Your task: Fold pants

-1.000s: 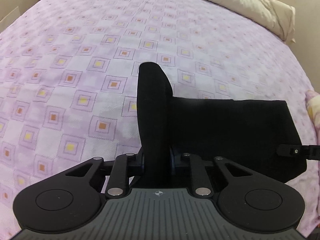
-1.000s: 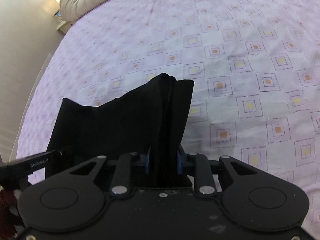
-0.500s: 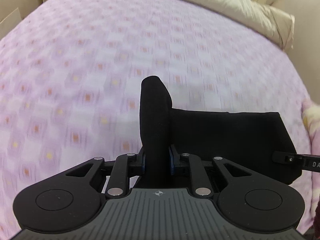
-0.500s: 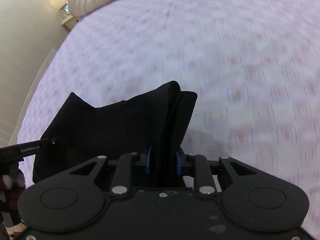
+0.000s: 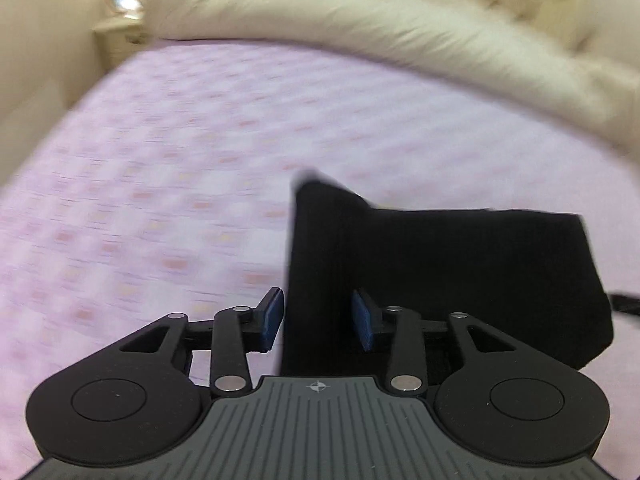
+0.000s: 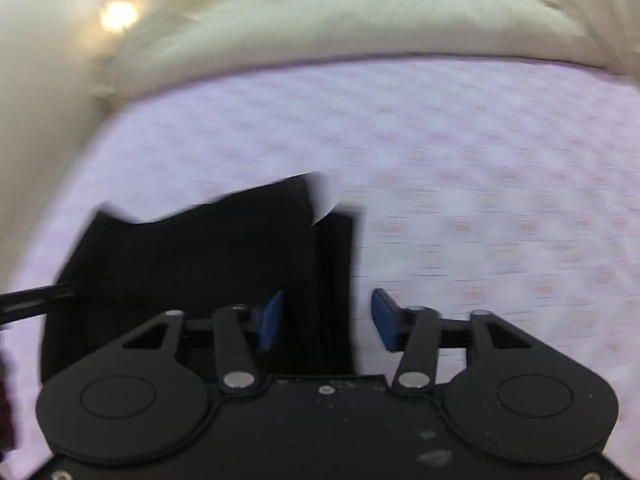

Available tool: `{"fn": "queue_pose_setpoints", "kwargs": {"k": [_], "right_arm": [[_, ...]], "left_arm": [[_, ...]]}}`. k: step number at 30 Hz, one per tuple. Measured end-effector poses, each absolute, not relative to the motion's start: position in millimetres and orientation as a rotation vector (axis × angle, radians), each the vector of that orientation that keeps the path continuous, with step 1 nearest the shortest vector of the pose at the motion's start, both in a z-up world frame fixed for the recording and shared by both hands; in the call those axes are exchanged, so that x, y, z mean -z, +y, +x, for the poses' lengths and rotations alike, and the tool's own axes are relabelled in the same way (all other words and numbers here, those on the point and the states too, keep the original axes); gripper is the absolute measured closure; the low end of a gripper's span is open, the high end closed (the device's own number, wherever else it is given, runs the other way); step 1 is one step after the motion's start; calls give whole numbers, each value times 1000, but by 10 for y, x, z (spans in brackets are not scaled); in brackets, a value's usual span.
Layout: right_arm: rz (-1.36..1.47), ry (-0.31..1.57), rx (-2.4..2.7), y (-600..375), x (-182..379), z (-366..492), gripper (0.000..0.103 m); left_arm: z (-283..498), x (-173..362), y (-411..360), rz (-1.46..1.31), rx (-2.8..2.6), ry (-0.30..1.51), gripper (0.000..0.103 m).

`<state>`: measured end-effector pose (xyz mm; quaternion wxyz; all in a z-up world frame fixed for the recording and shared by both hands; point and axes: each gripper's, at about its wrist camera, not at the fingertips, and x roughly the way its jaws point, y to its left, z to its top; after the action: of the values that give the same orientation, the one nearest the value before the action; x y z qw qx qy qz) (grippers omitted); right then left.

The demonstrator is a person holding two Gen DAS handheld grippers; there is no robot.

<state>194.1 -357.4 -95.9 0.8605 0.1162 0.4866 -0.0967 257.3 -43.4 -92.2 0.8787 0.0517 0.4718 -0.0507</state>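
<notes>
Nearest, the left tool (image 5: 318, 322) and right tool (image 6: 326, 322) are seen released, pads spread, with a corner of the pants (image 5: 440, 280) standing between each pair, ungripped. Likely the fold is being let go. Beyond, the pants lie on the bed (image 5: 160, 168); farther, a duvet (image 5: 380, 28).

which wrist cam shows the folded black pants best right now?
Left wrist. The folded black fabric pants there have fairly crisp edges, with one end standing between the open left gripper. The right wrist view shows the same pants more motion-smeared, between the open right gripper.
</notes>
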Motion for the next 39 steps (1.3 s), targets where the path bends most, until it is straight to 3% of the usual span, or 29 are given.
{"fn": "queue_pose_setpoints", "kwargs": {"k": [6, 18, 26, 39], "right_arm": [[262, 1032, 227, -3676, 1087, 1713, 51], [305, 1016, 156, -3270, 741, 742, 50], [291, 984, 98, -2880, 437, 172, 49], [291, 1011, -26, -2518, 674, 623, 49]], "left_arm": [[2536, 1188, -231, 126, -12, 1026, 67], [1485, 584, -237, 57, 34, 975, 67], [793, 476, -369, 84, 84, 990, 67], [1026, 872, -119, 138, 51, 1041, 67]]}}
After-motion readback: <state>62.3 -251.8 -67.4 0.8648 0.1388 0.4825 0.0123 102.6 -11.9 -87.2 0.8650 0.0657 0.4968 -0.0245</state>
